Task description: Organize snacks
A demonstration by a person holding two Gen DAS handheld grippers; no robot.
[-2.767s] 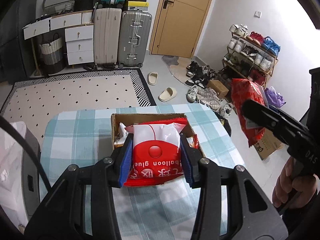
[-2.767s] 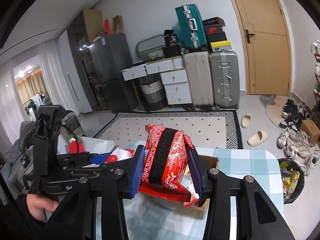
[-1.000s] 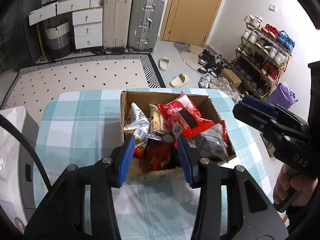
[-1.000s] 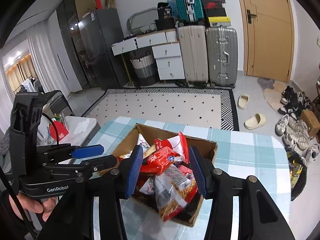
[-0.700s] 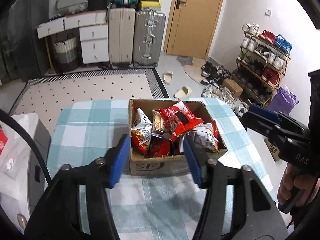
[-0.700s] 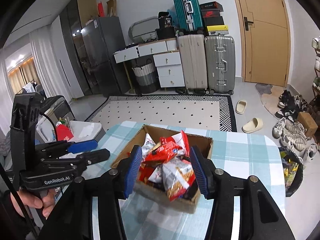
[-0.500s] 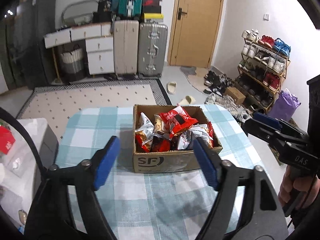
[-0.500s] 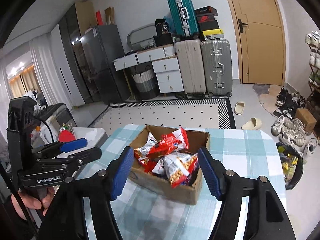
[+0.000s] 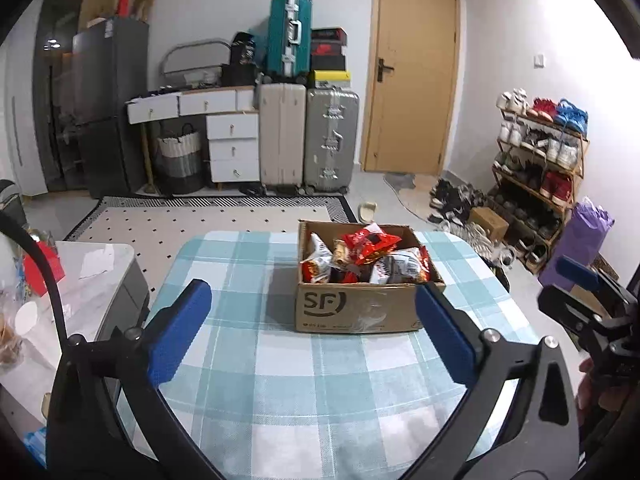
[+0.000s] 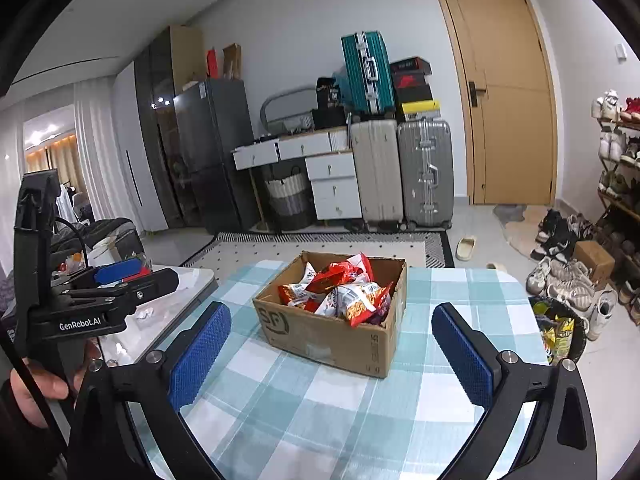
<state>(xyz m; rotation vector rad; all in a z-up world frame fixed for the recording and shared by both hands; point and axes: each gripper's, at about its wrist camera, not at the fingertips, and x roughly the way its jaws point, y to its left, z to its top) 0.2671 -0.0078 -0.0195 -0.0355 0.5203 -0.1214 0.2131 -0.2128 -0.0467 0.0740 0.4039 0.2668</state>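
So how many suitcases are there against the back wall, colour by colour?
Teal suitcase: 1
Beige suitcase: 1
Silver suitcase: 1
Total: 3

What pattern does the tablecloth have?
The tablecloth has a light blue and white check pattern, clearest in the left wrist view.

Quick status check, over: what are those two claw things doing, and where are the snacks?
Left gripper and right gripper opening, nothing between fingers. Snack packets piled in cardboard box on checked table. Nothing in the way.
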